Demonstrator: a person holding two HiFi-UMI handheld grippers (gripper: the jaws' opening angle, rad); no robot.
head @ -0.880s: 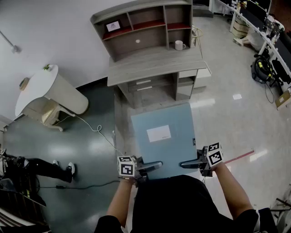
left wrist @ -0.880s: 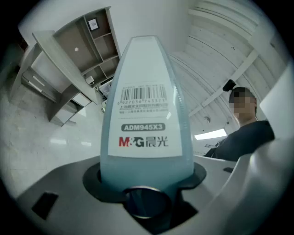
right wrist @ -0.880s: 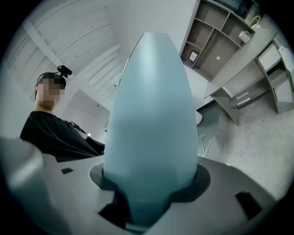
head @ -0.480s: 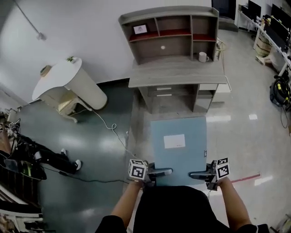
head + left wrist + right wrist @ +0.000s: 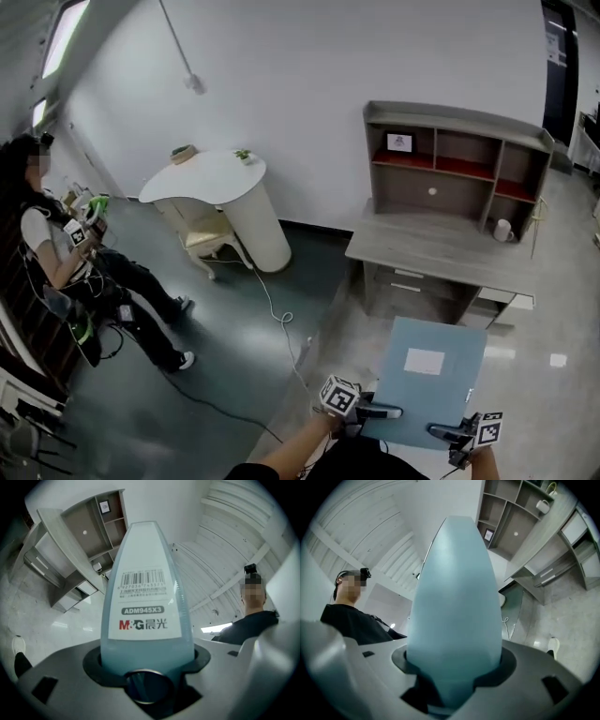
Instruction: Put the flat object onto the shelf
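Flat object (image 5: 428, 382): pale blue file box with a white label (image 5: 424, 361) on its broad top face and a spine sticker (image 5: 144, 607) carrying a barcode, "ADM945X3" and "M&G"; it is held roughly level over the glossy floor (image 5: 539, 375), just in front of the person and short of the grey desk (image 5: 441, 246) and its shelf (image 5: 457, 161). Left gripper (image 5: 380, 411) and right gripper (image 5: 443, 432) each clamp the near edge at opposite corners. In both gripper views the jaws stand fairly wide, closed on the box's thickness, with blue plastic filling the gap.
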